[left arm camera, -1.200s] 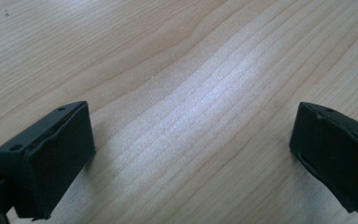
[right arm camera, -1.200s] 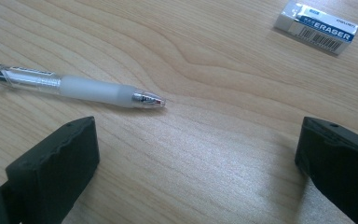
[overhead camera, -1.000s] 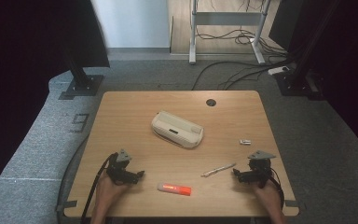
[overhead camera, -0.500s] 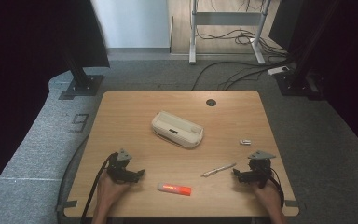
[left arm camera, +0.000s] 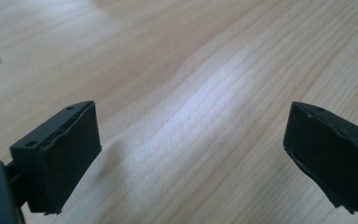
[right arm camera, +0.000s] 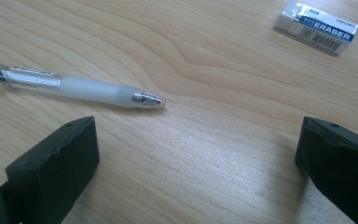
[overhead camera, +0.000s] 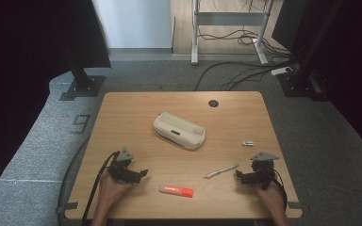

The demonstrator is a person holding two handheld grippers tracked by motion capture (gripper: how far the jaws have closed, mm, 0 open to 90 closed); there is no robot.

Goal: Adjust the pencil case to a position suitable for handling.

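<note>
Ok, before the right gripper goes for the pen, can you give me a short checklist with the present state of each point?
1. Right gripper open: ok, jaws stand wide apart.
2. Right gripper empty: ok, bare wood between the jaws.
3. Pen free to take: ok, it lies flat on the table, touching nothing.
4. Pen lined up between the jaws: not ok, it lies ahead and toward the left jaw.
5. Eraser out of the way: ok, well apart from the pen.
6. Left gripper clear: ok, open over bare wood.
</note>
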